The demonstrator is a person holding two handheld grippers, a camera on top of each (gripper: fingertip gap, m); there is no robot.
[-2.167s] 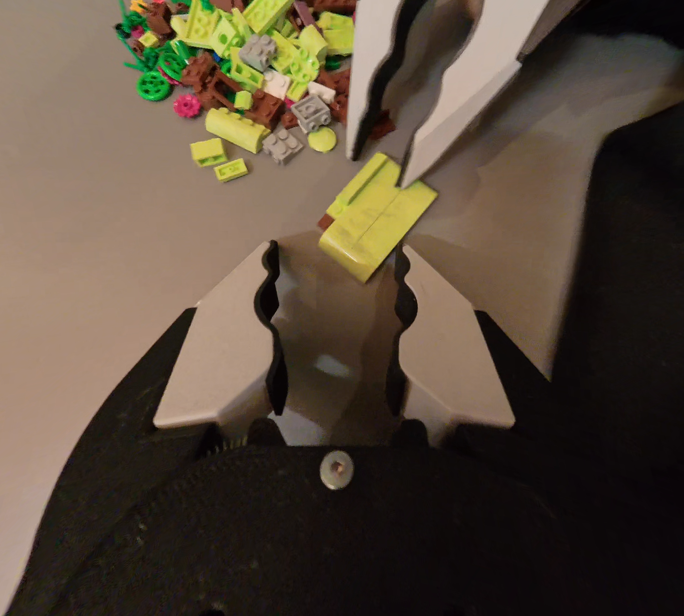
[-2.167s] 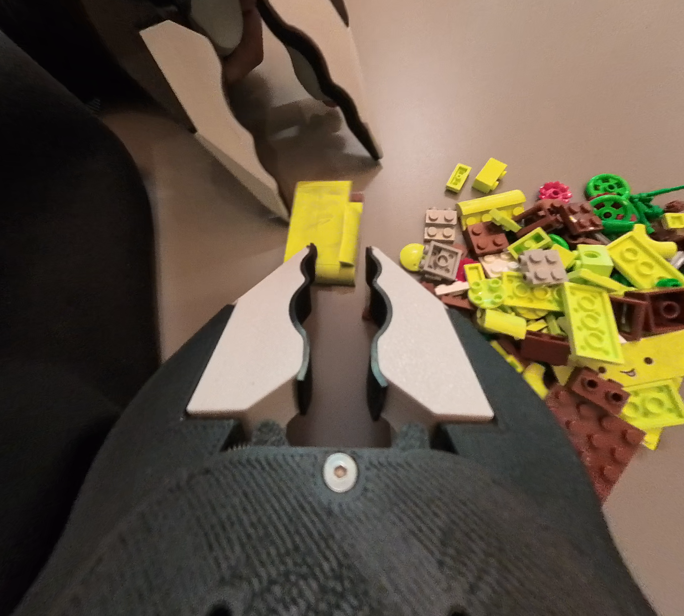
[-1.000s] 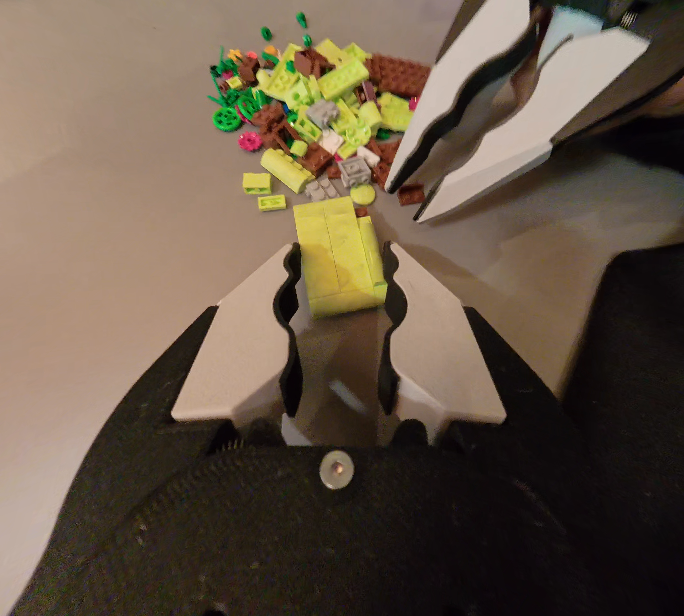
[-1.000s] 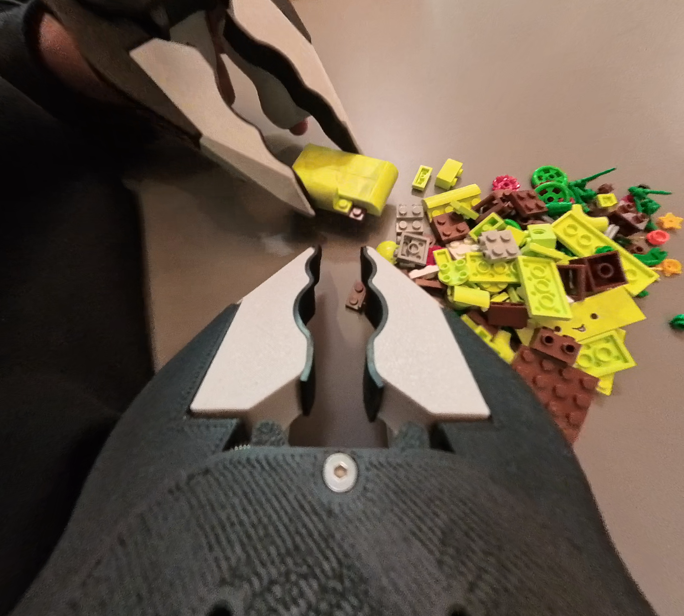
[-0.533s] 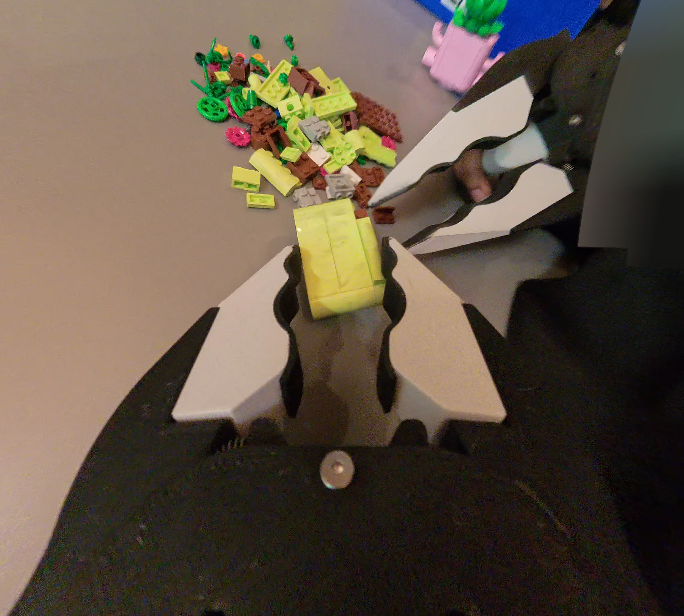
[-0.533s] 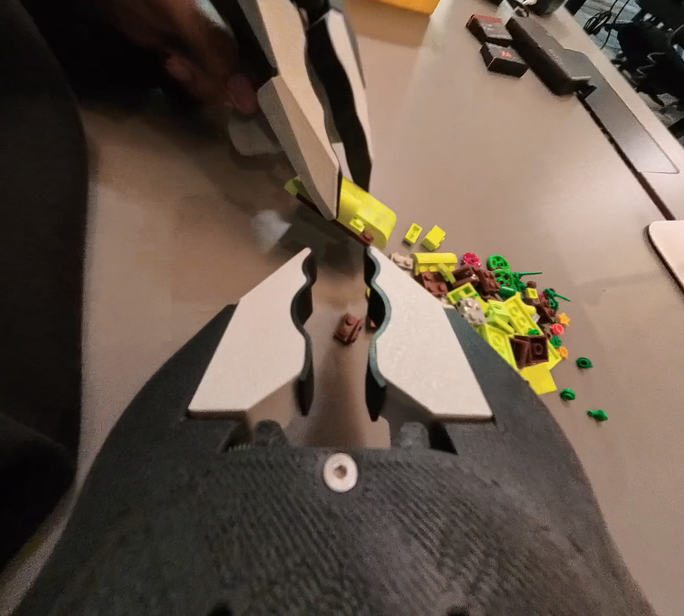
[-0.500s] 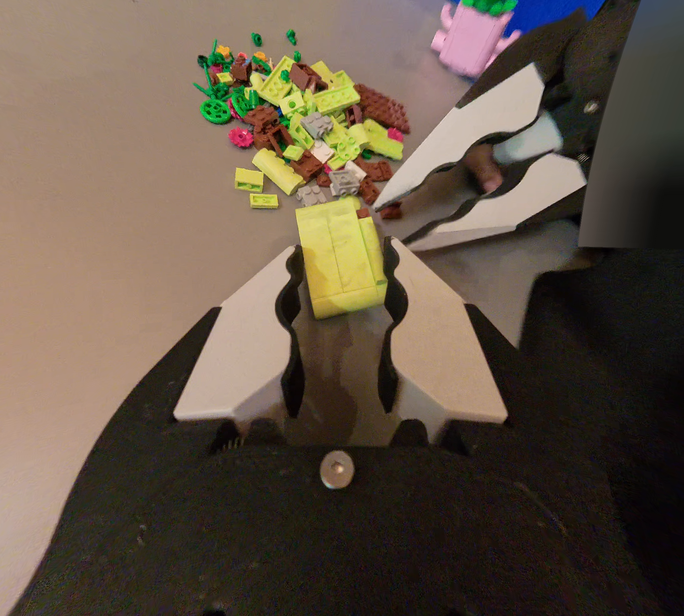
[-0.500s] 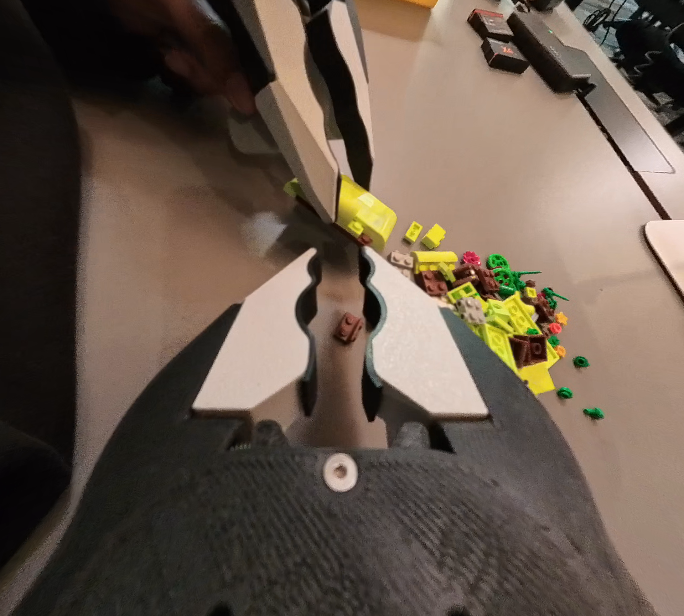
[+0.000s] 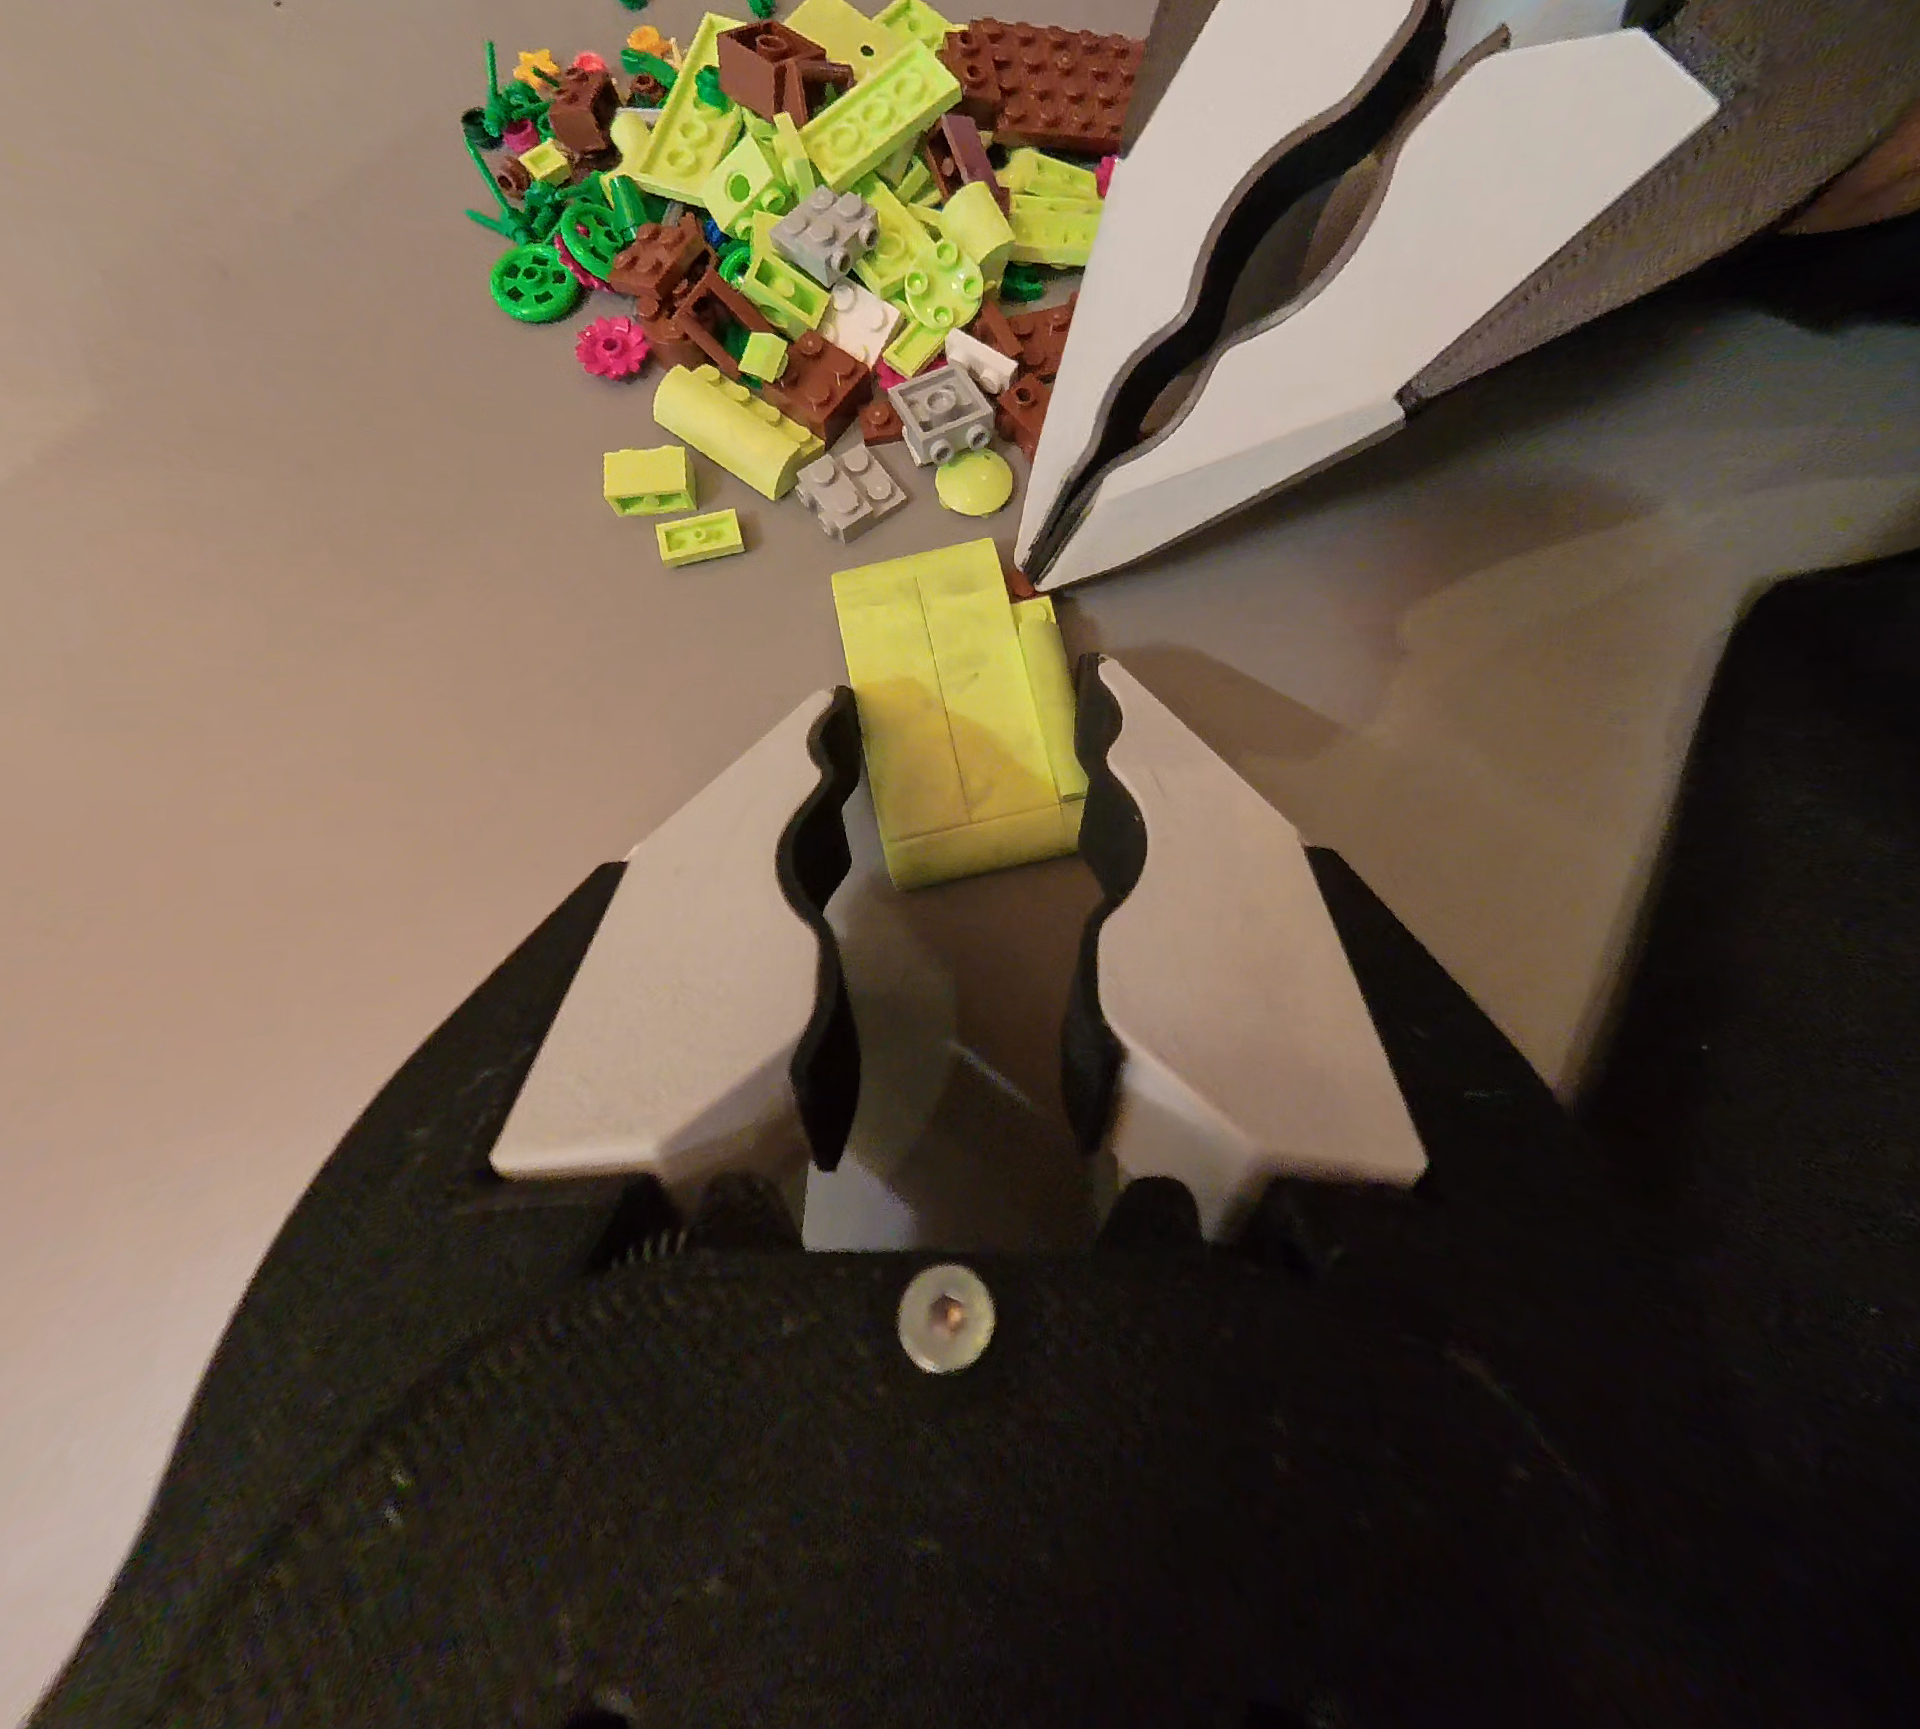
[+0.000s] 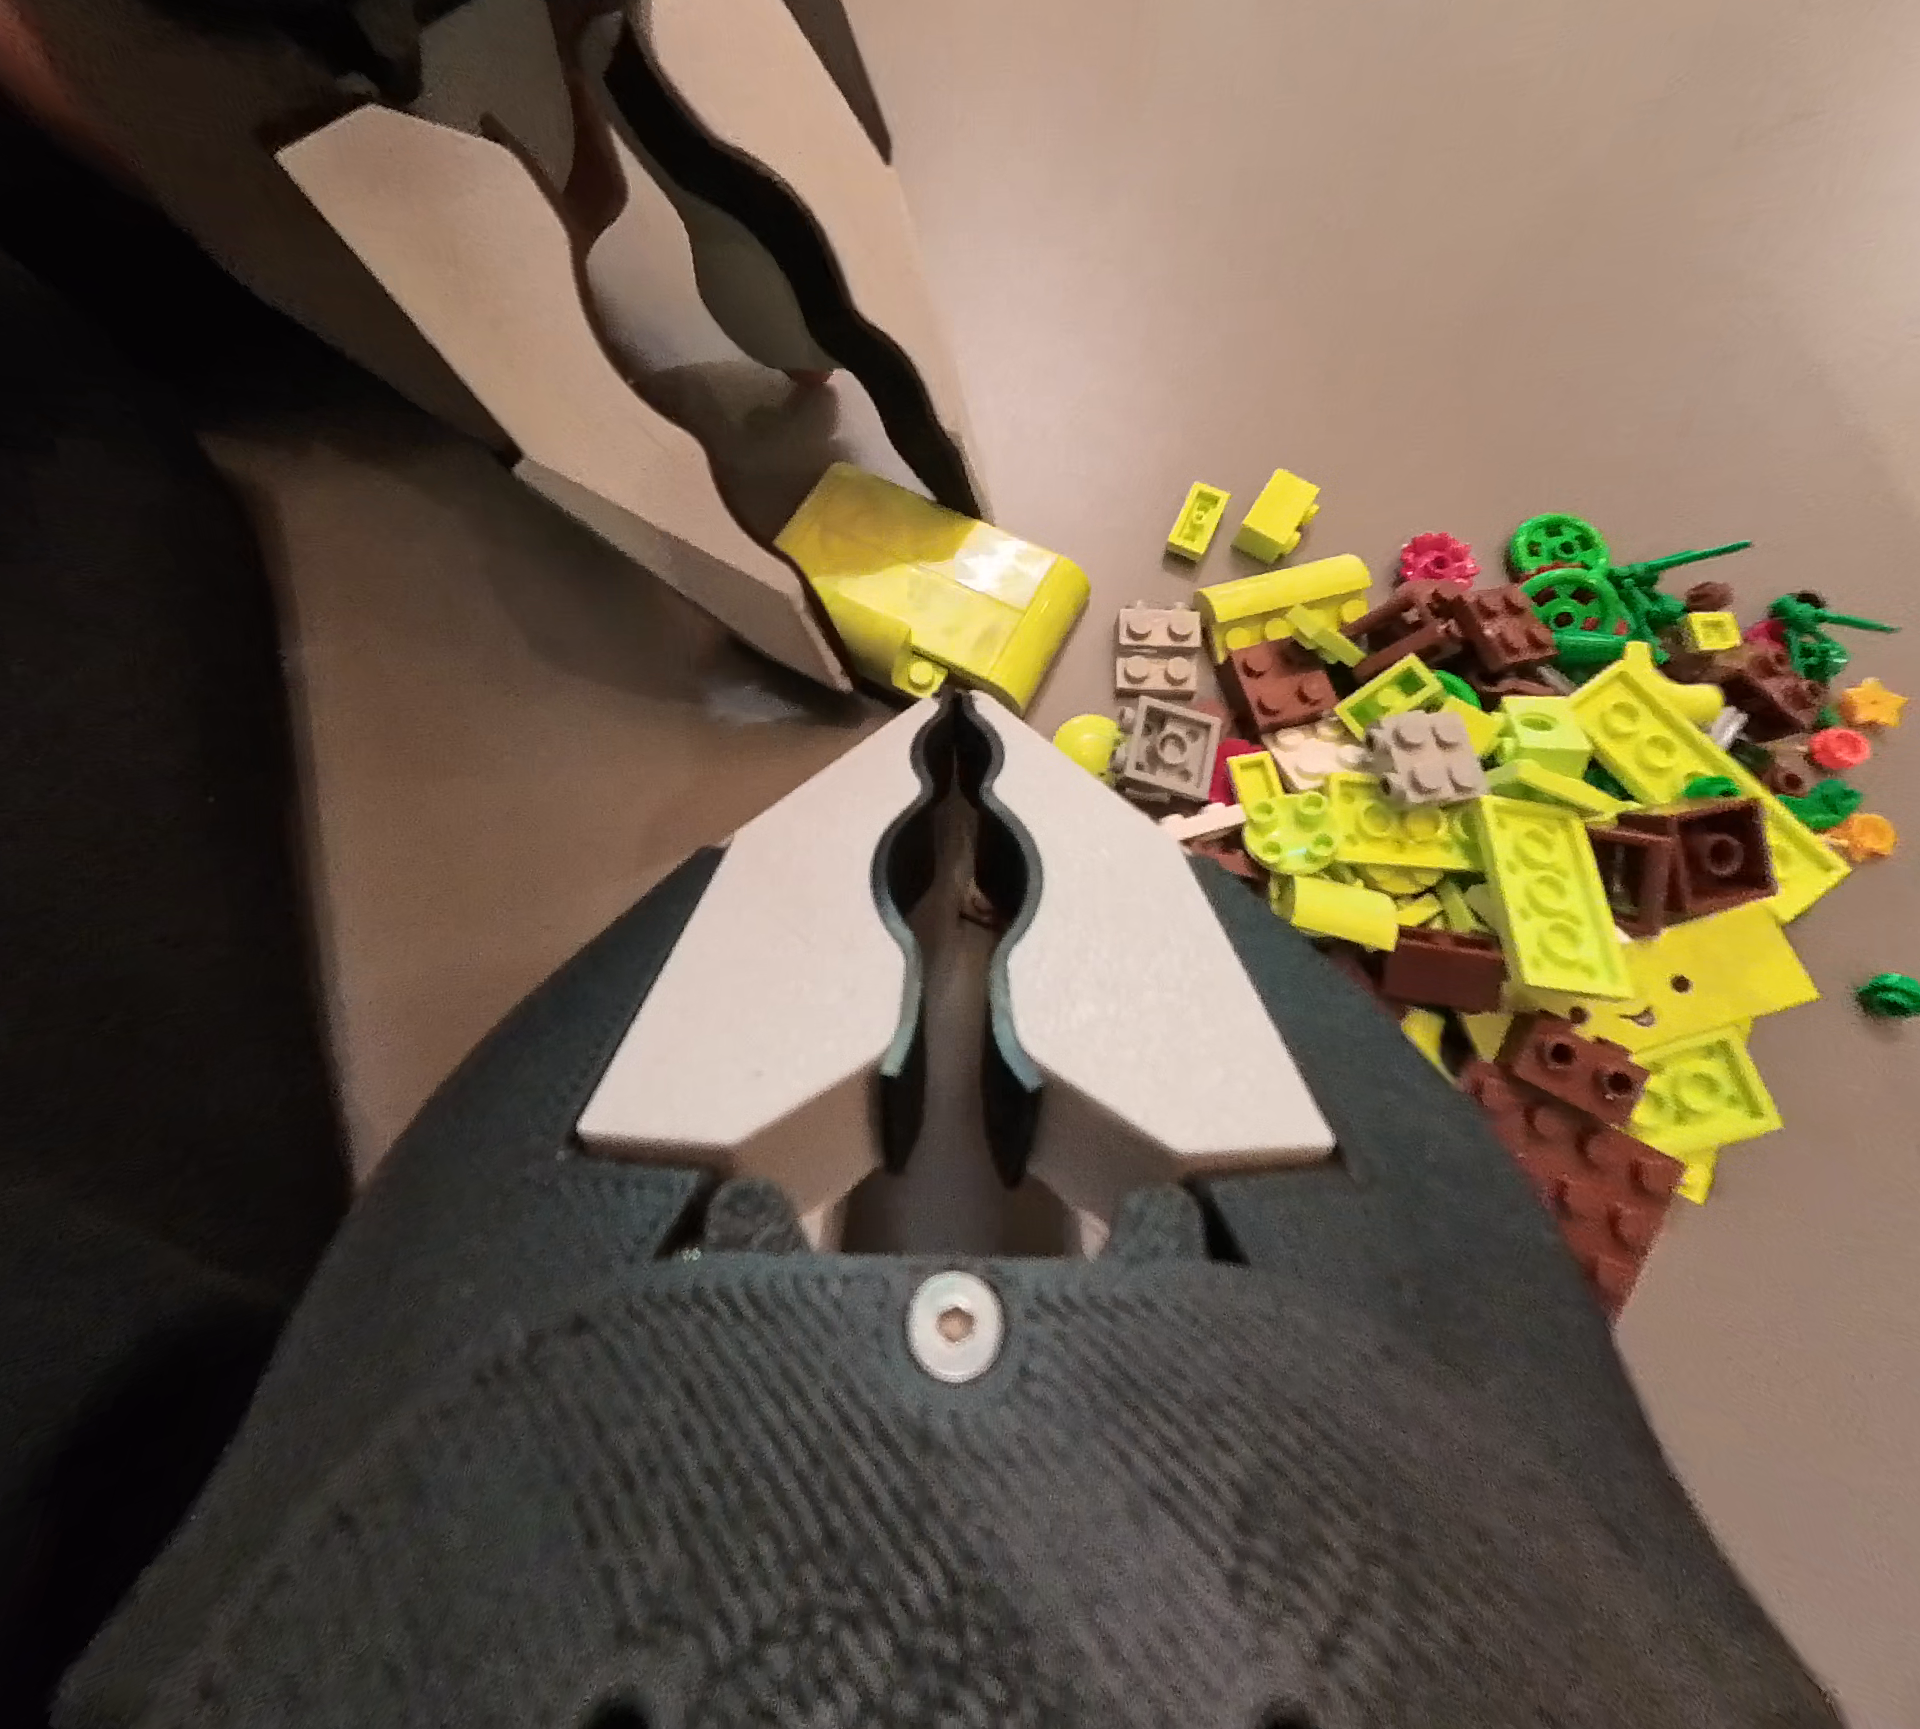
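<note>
The left gripper (image 9: 966, 692) clamps the lime-green block assembly (image 9: 961, 723). The right gripper (image 10: 954, 711) pinches a small brown piece (image 9: 1021, 583) at the assembly's corner, beside the brick pile (image 10: 1455, 796); seating unconfirmed.

Left gripper (image 9: 966, 692) clamped, jaws parted, right gripper (image 10: 958, 711) pinched together, tips nearly meeting.

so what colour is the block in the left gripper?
Lime yellow-green block, clearest in the left wrist view.

No writing, label, brand, number or sign can be read anywhere in either view.
</note>
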